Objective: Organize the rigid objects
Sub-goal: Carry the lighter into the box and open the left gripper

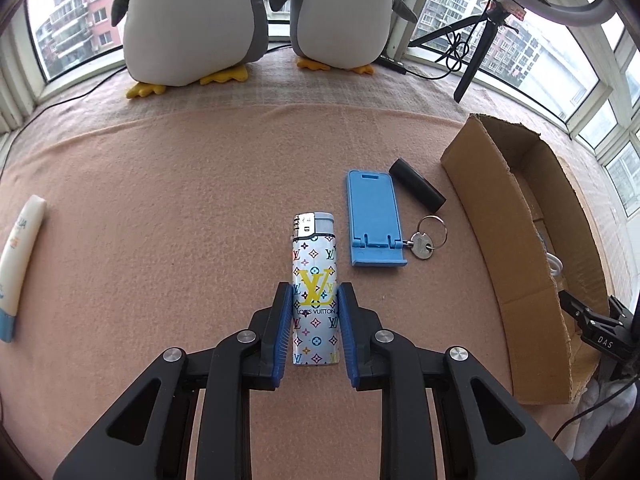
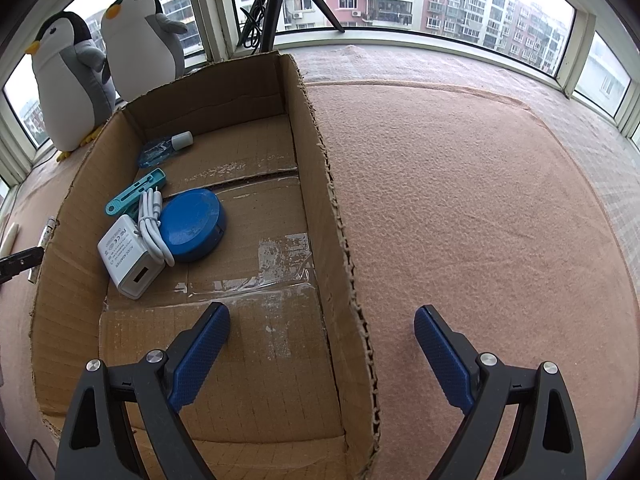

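A silver lighter (image 1: 314, 264) with a colourful monogram print sits lengthwise between the blue pads of my left gripper (image 1: 315, 286), which is shut on its lower half over the pink blanket (image 1: 160, 208). To its right lie a blue phone stand (image 1: 374, 216), a black cylinder (image 1: 416, 184) and a key on a ring (image 1: 420, 246). My right gripper (image 2: 322, 310) stands open and holds nothing, straddling the right wall of the cardboard box (image 2: 320, 160). Inside the box are a white charger with its cable (image 2: 128, 256), a blue round case (image 2: 192, 224), a teal tool (image 2: 136, 192) and a small bottle (image 2: 182, 140).
A white tube (image 1: 18, 260) lies at the blanket's left edge. Two plush penguins (image 1: 192, 20) and a black tripod (image 1: 476, 52) stand along the window at the back. The box (image 1: 500, 208) is to the right of the loose items.
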Available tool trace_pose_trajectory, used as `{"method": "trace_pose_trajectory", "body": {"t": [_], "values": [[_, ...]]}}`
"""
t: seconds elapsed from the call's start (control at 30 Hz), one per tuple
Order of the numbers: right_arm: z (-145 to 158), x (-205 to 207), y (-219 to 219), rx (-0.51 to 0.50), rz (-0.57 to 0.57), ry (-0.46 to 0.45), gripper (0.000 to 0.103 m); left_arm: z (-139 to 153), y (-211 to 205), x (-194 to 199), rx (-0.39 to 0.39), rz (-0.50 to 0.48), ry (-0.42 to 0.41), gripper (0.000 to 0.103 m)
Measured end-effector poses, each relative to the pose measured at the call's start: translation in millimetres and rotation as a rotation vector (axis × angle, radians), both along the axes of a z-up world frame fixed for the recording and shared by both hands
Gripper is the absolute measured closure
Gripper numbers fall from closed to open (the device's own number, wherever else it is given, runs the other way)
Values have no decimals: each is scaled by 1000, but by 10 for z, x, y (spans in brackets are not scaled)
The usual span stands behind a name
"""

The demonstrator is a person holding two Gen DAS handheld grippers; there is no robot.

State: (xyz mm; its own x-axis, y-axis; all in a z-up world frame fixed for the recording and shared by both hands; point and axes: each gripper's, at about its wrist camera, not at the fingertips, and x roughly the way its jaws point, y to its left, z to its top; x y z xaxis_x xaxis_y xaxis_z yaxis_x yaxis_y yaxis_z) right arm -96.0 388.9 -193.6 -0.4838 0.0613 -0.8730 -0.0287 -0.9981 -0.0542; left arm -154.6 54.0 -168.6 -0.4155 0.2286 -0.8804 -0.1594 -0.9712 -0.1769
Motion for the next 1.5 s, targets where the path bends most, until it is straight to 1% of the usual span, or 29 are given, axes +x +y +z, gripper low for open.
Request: {"method": "trace_pose_trajectory", "body": {"t": [0.2,0.3,0.43,0.63,0.8,1.1,1.23,1.43,1.5], "values": [[-1,-3,-1,0,1,0,12,225,158,19,-1,-44,45,82],[0,-4,0,-1,0,1,12,360,359,37,3,-99,79,82],[0,-12,-9,4,4,1,12,471,685,27,4,-177,109,82],[-2,-27,-6,4,2,-1,12,597,1171,-71,-3,-262,146,82],[-3,-20,26,2,-4,-3,12,625,1476,-111,-10,-309,158,82],[-21,-28,42,-11,-15,-1,12,573,1726,-122,-5,-328,146,82],[-22,-30,38,-10,-13,-2,12,577,1754,-135,-8,-327,151,82],[-13,-23,40,-14,-15,-2,12,595,1761,-171,12,-333,150,81],[-13,-23,40,-14,-15,-3,12,602,1765,-195,28,-339,141,43]]}}
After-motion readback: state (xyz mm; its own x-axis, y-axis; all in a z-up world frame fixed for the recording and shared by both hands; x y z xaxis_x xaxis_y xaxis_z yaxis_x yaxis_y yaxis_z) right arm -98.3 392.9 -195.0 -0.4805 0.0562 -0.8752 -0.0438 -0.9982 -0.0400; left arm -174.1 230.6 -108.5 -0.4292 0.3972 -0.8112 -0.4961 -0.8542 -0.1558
